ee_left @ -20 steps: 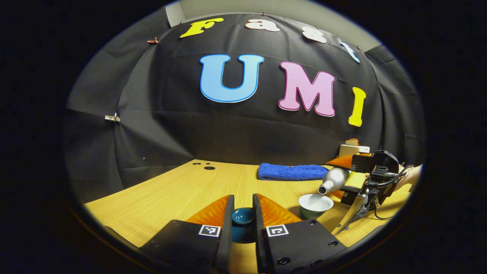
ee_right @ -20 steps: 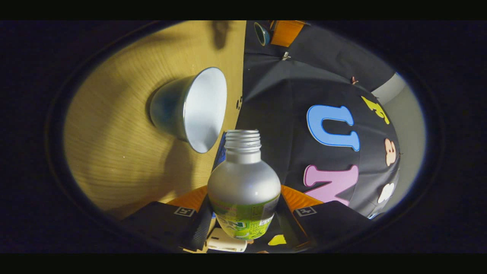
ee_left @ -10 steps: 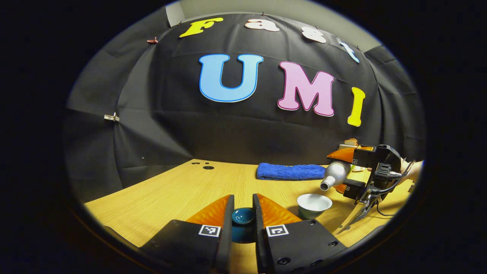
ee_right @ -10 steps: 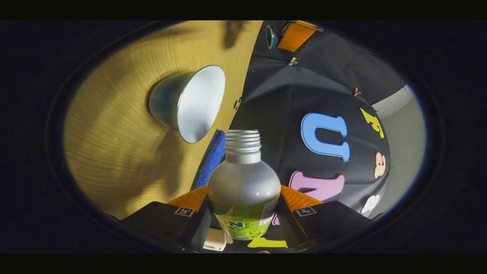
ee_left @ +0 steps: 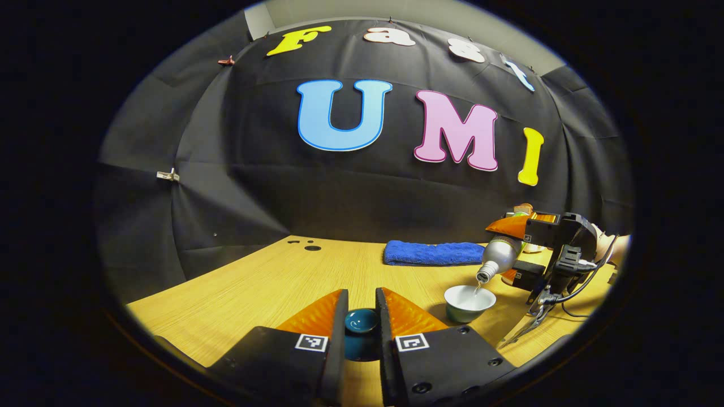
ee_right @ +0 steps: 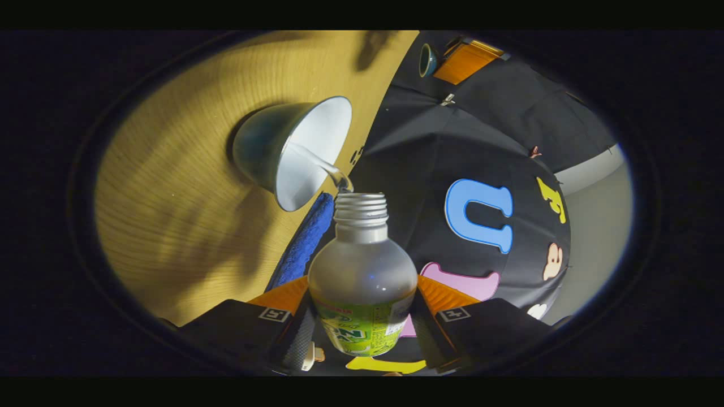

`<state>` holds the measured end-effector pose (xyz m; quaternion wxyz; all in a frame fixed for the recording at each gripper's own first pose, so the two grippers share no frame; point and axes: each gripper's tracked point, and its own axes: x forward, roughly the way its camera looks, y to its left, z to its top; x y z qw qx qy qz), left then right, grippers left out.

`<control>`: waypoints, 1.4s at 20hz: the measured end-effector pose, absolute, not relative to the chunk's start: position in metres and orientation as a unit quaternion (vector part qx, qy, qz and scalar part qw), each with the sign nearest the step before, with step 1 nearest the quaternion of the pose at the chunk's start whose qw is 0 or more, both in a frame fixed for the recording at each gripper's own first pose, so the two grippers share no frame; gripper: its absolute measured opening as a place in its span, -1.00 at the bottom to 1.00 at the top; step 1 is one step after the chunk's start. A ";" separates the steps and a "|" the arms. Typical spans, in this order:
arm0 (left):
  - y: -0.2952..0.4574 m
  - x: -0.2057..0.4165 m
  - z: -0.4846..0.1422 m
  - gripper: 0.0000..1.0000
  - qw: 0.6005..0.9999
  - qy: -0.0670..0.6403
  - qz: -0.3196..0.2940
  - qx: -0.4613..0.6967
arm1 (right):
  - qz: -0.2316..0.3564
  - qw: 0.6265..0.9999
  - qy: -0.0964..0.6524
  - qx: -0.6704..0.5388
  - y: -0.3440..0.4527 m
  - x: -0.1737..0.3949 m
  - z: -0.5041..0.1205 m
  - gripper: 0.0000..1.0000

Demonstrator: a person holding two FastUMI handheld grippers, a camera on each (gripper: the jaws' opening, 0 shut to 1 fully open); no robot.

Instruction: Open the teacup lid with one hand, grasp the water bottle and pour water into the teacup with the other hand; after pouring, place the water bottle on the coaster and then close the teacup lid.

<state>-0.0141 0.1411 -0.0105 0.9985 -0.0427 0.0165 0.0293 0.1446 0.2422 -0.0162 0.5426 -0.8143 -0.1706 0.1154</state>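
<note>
There are two grippers at work over one wooden table (ee_left: 254,282), and on it I count one teacup (ee_left: 469,302), one lid, one bottle and one folded blue towel (ee_left: 432,253) lying near the back wall.

The left gripper (ee_left: 361,322) sits low over the near part of the table, its fingers drawn narrow and pressing on the dark teal teacup lid (ee_left: 361,321) from both sides. The lid is glossy, rounded, with a small highlight on top, and it is held well apart from the cup, to the cup's left.

The right gripper (ee_right: 362,316) clamps the water bottle (ee_right: 362,282) around its belly, both fingers against it. The bottle is silvery, round-shouldered, with a threaded uncapped neck and a green label low down. In the left gripper view it is tilted mouth-down just above the teacup's rim, at the table's right side, with a hand (ee_left: 613,249) behind the gripper.

A thin clear stream of water (ee_right: 322,164) runs from the bottle's mouth into the cup. The teacup is pale green-blue outside, white inside, flared, standing upright on the table in front of the towel.
</note>
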 end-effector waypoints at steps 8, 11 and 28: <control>0.141 -0.016 -0.011 -0.41 0.999 0.018 0.027 -0.043 | 0.104 0.526 -0.179 -0.825 0.241 0.146 -0.007 0.58; 0.142 -0.016 -0.012 -0.41 0.999 0.017 0.028 -0.043 | 0.098 0.520 -0.185 -0.828 0.242 0.144 0.000 0.58; 0.141 -0.020 -0.012 -0.41 0.998 0.022 0.026 -0.050 | 0.062 0.462 -0.238 -0.852 0.257 0.138 0.031 0.58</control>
